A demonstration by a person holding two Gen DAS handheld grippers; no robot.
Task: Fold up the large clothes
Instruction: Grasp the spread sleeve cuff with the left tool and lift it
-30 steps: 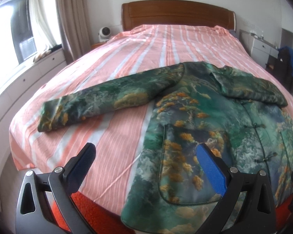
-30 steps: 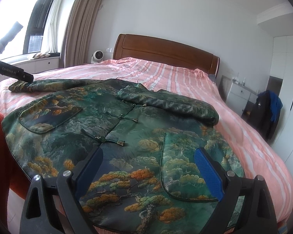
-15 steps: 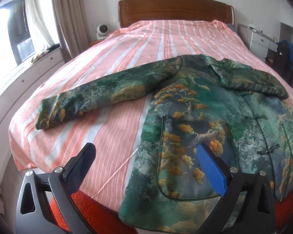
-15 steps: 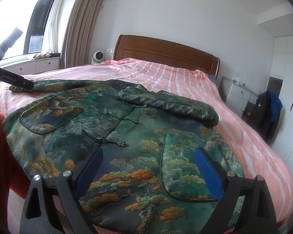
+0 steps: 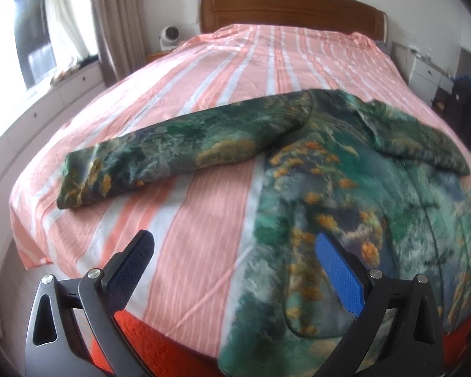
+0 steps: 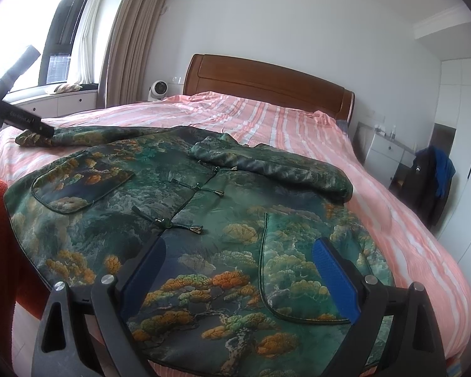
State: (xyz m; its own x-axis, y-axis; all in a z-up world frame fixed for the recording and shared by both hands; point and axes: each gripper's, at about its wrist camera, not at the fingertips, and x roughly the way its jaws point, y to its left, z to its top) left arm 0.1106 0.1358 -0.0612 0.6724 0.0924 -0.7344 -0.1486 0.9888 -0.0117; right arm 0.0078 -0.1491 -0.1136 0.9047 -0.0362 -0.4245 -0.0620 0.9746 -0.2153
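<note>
A large green jacket (image 6: 185, 207) with orange tree patterns and knot buttons lies flat, front up, on the bed. Its left sleeve (image 5: 185, 150) stretches out to the left across the bedspread; its right sleeve (image 6: 276, 169) is folded across the chest. My left gripper (image 5: 235, 248) is open and empty, above the bed's near edge between the sleeve and the jacket body. My right gripper (image 6: 238, 257) is open and empty, just above the jacket's lower hem near a pocket. The left gripper's body shows at the far left of the right wrist view (image 6: 18, 116).
The bed (image 5: 267, 62) has a pink and white striped bedspread and a wooden headboard (image 6: 267, 84). A curtain and window seat (image 5: 62, 72) are on the left, a small fan (image 6: 158, 89) beside the headboard, a white nightstand (image 6: 386, 154) and hanging dark clothes (image 6: 433, 182) on the right.
The left gripper has moved forward and to the left, toward the outstretched sleeve. The right gripper has hardly moved. The jacket lies as before.
</note>
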